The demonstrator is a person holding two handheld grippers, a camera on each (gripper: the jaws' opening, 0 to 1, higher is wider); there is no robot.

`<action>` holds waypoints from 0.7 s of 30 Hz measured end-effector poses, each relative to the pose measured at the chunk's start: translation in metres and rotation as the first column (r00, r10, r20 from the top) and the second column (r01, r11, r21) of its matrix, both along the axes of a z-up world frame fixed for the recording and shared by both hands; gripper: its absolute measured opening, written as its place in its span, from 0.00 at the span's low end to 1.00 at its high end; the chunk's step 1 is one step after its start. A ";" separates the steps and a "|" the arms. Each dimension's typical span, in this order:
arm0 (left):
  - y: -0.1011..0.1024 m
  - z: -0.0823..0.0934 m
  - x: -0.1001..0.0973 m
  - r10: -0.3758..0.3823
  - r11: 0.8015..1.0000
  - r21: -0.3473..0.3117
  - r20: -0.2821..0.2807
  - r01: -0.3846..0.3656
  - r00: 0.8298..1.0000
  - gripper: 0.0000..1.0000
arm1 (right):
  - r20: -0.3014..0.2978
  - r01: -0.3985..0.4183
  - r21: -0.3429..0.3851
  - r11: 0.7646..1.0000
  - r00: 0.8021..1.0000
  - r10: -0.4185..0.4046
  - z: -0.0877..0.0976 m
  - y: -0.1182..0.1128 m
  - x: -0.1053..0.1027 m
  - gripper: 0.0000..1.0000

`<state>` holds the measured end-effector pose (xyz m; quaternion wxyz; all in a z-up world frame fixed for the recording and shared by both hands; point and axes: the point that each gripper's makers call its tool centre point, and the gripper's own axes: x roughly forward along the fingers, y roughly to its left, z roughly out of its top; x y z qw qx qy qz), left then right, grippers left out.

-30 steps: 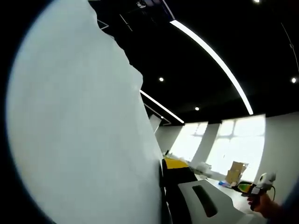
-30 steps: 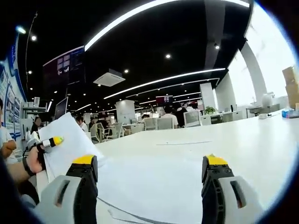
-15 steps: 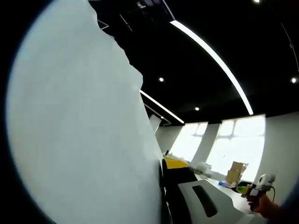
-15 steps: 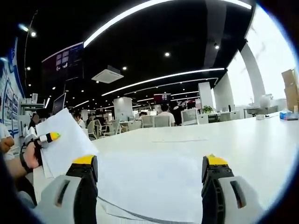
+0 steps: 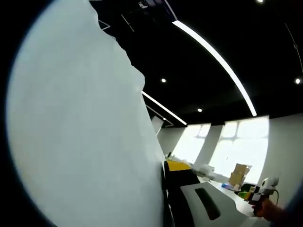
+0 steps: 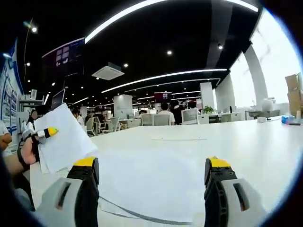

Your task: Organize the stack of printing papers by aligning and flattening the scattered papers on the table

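Change over the last second is small. In the right gripper view the left gripper (image 6: 47,133), with the held papers (image 6: 61,142), sits lower and further toward the left edge than 1 s ago. That view's camera has also tilted, so part of the shift is the camera, not the hand. In the left gripper view nothing has moved except the far right gripper (image 5: 262,189), which sits slightly lower than before.

For the task: my read is a mid-step hold — the lifted papers are off the table (image 6: 246,146) and not yet squared against the sheet (image 6: 151,184) lying flat, so aligning and flattening are not finished.

Left gripper: closed on the held papers, which stand upright. In its own view they cover the left half, with 1 jaw visible just right of the paper edge. The top edge looks stepped, so it holds more than 1 sheet; exact number can't be told.

Right gripper (image 6: 151,189): jaws wide apart, nothing between them, hovering over the flat sheet.

Count:
- 2 grippers
- 1 held bunch of papers, sheet count unclear
- at least 1 flat sheet on the table — layers under it can't be told
- 1 thin dark line along the near edge of that sheet, possibly a cable
- several people and chairs in the background, too small to count
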<state>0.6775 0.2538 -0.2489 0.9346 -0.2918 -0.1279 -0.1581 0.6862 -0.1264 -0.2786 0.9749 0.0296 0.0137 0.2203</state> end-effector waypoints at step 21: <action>0.002 0.000 0.000 -0.001 1.000 -0.003 0.002 0.001 1.000 0.08 | -0.019 0.020 -0.012 1.000 1.000 -0.020 -0.007 -0.013 0.000 0.88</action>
